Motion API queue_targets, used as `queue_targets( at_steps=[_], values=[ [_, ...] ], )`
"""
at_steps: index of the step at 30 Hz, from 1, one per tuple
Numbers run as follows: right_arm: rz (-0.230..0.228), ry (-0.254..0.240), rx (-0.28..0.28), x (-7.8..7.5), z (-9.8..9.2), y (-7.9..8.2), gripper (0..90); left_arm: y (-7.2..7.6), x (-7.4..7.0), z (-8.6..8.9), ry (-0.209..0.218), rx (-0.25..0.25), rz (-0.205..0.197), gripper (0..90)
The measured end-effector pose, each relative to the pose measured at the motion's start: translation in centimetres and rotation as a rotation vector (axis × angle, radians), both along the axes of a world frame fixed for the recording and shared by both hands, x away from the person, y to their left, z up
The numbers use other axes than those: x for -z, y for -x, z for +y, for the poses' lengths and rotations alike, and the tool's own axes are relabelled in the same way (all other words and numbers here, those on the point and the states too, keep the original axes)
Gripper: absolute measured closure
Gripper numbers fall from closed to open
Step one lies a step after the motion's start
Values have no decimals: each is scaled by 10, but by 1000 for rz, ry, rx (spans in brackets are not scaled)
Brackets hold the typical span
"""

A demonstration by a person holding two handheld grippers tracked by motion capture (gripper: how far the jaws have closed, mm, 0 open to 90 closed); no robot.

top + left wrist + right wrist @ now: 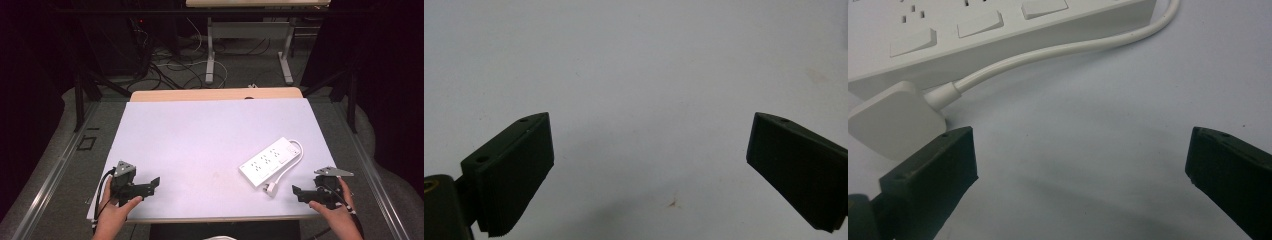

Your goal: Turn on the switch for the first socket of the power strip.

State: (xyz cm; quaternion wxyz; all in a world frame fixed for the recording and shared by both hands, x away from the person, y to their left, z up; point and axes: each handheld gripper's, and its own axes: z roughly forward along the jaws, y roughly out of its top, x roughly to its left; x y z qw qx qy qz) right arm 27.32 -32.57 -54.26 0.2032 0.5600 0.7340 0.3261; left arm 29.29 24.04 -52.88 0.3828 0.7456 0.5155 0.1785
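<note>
Two tools in hand, both resting low over the white tabletop (200, 135). My left tool (150, 184) is released: jaws spread wide, nothing between them but bare tabletop surface in the left gripper view. My left hand (114, 212) grips its body from behind, cable trailing back along the wrist.

My right tool (299, 191) is also released, jaws wide apart, holding nothing. My right hand (337, 212) holds it at the near right corner of the tabletop.

White power strip (269, 161) lies flat, just ahead of the right tool and slightly inward of it, well apart from the left tool. Its cord (292, 162) loops around the strip's far end and runs back along its side to the plug (270, 188). Plug (895, 120) lies on the tabletop just ahead of one jaw of the right tool, near it; contact cannot be told. Cord (1058, 50) runs alongside the strip (998, 35) in the right gripper view.
</note>
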Motion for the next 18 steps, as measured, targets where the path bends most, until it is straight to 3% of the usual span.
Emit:
queue_targets(
  at_steps=[2, 18],
  values=[
    [-1, 0, 1, 0, 0, 0, 0, 0, -1, 1, -3, 13, 17, 47],
    [-8, -5, 1, 1, 2, -3, 0, 1, 0, 2, -2, 4, 12, 47]
  ],
)
